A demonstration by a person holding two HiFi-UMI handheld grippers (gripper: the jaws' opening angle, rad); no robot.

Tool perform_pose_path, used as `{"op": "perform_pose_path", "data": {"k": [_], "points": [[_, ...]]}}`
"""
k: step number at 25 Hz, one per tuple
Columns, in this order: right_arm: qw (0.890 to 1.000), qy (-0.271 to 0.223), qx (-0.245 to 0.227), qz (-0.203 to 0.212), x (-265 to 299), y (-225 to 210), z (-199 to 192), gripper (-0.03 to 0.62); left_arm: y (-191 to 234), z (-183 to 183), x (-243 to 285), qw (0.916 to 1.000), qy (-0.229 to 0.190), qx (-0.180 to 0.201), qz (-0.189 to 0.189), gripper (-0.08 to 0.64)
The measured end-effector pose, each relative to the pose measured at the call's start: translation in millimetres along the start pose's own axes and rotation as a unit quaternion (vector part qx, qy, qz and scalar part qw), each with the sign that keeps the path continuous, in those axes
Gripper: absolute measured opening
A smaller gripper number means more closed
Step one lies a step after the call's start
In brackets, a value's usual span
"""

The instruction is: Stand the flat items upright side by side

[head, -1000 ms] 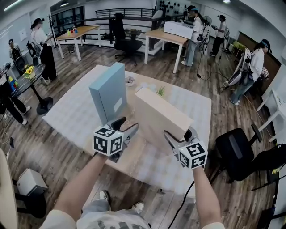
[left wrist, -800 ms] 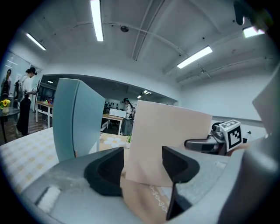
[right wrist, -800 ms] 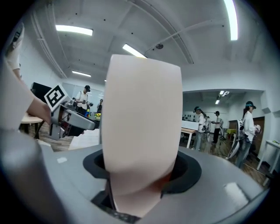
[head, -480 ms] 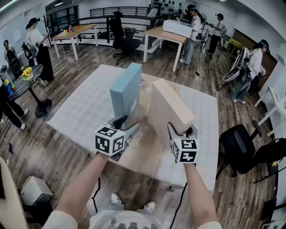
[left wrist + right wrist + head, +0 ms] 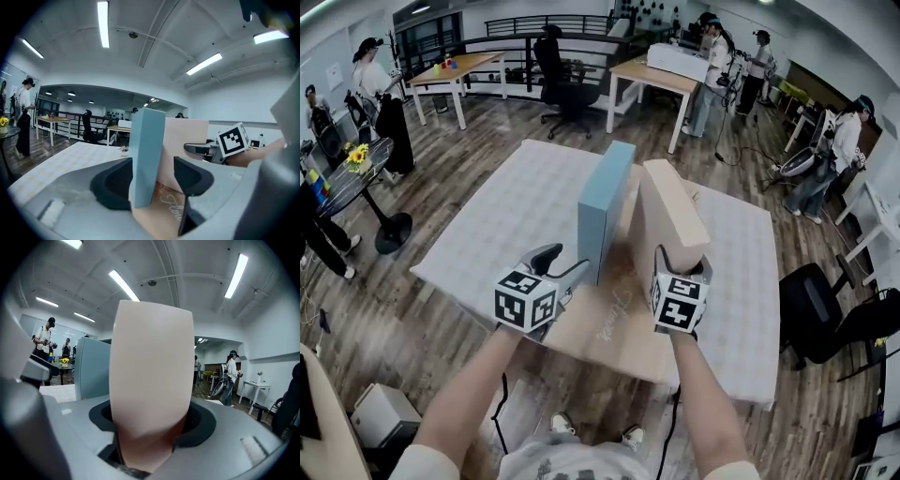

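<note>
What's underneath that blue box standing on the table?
A tan mat with cursive lettering, lying on a white patterned cloth. The blue box hides the patch directly beneath it.

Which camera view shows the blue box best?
The head view: the whole blue box stands upright beside the beige box. The left gripper view shows only its narrow edge; the right gripper view a sliver behind the beige box.

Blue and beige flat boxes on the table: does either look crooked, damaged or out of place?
Nothing stands out. The slim light-blue box and the wider beige box are both upright, side by side with a narrow gap between them, at the middle of the pale-covered table. Neither looks dented or toppled.
</note>
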State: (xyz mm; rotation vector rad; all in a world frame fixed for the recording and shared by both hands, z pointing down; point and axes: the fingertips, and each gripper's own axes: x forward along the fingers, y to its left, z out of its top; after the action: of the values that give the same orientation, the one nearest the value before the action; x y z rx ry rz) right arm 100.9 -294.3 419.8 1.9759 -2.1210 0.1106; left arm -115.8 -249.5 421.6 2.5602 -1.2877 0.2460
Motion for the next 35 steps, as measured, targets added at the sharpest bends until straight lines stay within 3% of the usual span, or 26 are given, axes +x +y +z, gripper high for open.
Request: {"op": "perform_pose_path", "data": {"k": [12,19,23,26,30,35], "points": [[0.996,0.008,0.04,-0.085,36,49,12,0.307,42,8,7,0.9993,0.001,0.002,-0.037,0.282],[0.993,0.001,0.055,-0.109,51,57,13,0.317,47,9,14,0.9986,0.005,0.007,-0.053,0.284],[0.993,0.006,0.063,-0.102,51,60,15,0.333,43,10,25,0.9979,0.007,0.01,-0.063,0.284],[0.995,0.013,0.068,-0.068,50,62,15,0.336,37,12,33,0.9972,0.004,0.013,-0.074,0.282],[0.998,0.004,0.052,0.032,38,72,20,0.345,31,19,39,0.995,0.003,0.023,-0.097,0.282],[0.982,0.008,-0.025,0.188,7,75,13,0.357,23,20,43,0.99,0.014,0.047,-0.132,0.282]]}}
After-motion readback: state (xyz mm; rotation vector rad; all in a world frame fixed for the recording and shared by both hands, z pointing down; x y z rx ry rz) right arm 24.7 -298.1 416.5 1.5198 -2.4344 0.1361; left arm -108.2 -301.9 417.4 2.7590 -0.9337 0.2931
